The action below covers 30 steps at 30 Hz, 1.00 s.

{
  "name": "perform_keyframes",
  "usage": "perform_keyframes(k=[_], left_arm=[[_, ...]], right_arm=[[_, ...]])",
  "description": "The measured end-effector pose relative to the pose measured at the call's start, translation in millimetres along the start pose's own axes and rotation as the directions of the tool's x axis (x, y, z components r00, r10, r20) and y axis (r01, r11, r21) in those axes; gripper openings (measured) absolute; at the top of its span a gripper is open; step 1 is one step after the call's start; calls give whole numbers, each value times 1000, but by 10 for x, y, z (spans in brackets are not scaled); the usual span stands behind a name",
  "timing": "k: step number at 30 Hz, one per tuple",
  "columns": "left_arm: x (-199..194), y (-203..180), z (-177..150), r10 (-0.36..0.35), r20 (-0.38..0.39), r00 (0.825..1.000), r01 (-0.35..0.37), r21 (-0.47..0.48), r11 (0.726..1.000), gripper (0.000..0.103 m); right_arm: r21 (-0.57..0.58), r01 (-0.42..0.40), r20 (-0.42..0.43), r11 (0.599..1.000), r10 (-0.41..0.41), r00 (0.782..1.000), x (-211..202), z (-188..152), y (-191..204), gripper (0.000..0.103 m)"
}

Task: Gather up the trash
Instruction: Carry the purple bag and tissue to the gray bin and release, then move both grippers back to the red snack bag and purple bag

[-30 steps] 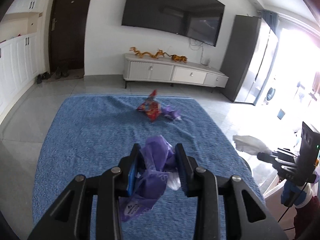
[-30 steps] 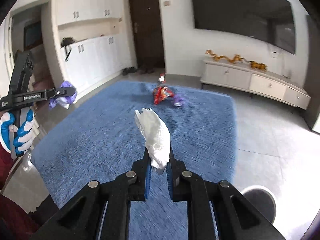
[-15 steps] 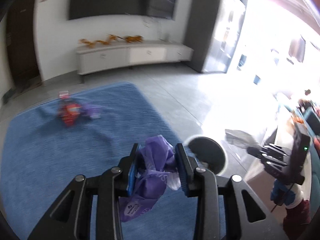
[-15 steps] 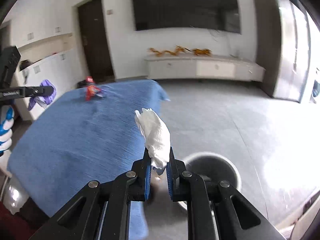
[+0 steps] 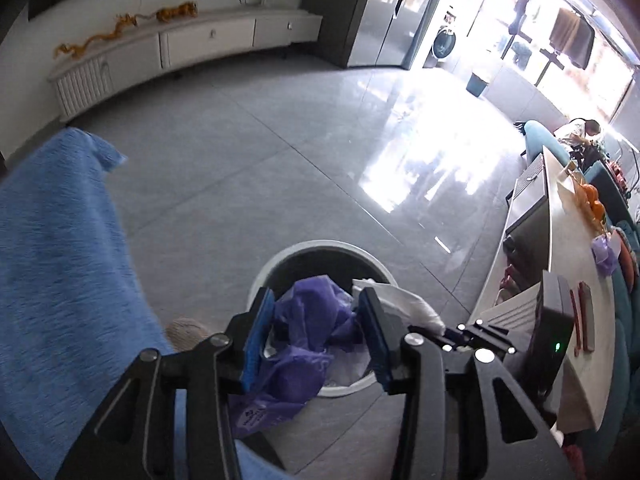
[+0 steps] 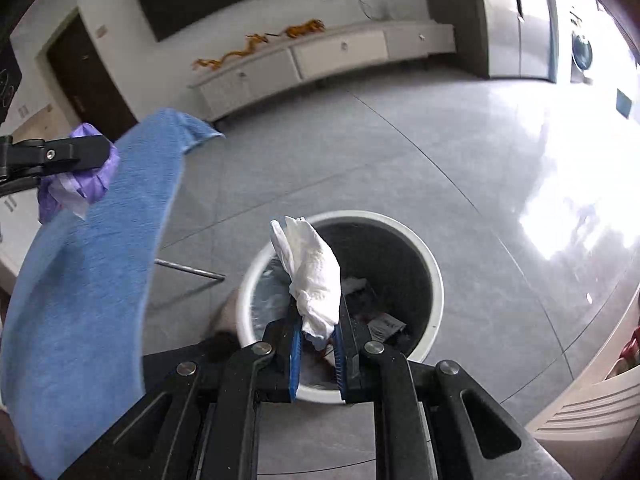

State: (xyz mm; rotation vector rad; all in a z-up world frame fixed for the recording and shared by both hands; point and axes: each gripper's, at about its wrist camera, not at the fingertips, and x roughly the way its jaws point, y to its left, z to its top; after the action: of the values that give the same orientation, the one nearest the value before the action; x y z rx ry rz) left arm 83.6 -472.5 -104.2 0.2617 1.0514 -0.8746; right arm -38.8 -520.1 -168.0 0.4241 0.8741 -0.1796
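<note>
My left gripper (image 5: pixel 316 312) is shut on a crumpled purple plastic bag (image 5: pixel 308 320) and holds it over the near rim of a round white-rimmed trash bin (image 5: pixel 320 246). My right gripper (image 6: pixel 318 330) is shut on a white crumpled tissue (image 6: pixel 310 268) above the same bin (image 6: pixel 434 280), which has some trash inside. The tissue (image 5: pixel 404 304) and right gripper also show at the right in the left wrist view. The left gripper with the purple bag (image 6: pixel 86 178) shows at the far left in the right wrist view.
A table under a blue cloth (image 5: pixel 52 248) stands left of the bin; it also shows in the right wrist view (image 6: pixel 88 280). A white TV cabinet (image 6: pixel 320 60) lines the far wall. A counter with objects (image 5: pixel 576 280) is at the right. Grey tiled floor surrounds the bin.
Both grippers have swung right from over the blue table to above the trash bin, each still holding its piece of trash. The wrappers on the table are out of view.
</note>
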Motion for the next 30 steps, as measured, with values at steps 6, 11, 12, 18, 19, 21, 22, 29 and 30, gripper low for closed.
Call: perform_keyframes(k=[6,11,12,18,19,21,22,29,30], left_arm=[[442,12,109,-10,-55,998,7,-52,999,57],[365,69,76,2,-37,999,-4,-65,998,57],[321,96,70,9,-27,1000,-11,-63,998,57],[-270,151,-30,143,157,977,-132,-78,988,57],[-380,152,-66,164,183,969,-152,-78,985,57],[-565,156,-128,195,219,956,-182,-76,980,57],[-694,161,-182,210,242,947,-198,-74,977,57],[-1551,250,-619,295,351,889,-285,-82,955,57],[-1668,294,-681,310,359,880,-299,-88,950,57]], right_arm=[[55,32,-19,998,-31,999,220,10,-182,60],[66,44,-25,997,-43,999,178,-8,-195,62],[71,45,-18,996,-44,999,128,-14,-191,62],[91,59,57,994,-64,996,-261,69,-130,67],[89,58,76,994,-65,995,-355,83,-101,67],[77,57,119,995,-66,991,-561,104,-4,68],[71,57,135,996,-66,989,-636,104,45,68],[-5,36,284,999,-34,958,-1337,174,559,76],[-18,36,296,999,-29,955,-1396,185,633,77]])
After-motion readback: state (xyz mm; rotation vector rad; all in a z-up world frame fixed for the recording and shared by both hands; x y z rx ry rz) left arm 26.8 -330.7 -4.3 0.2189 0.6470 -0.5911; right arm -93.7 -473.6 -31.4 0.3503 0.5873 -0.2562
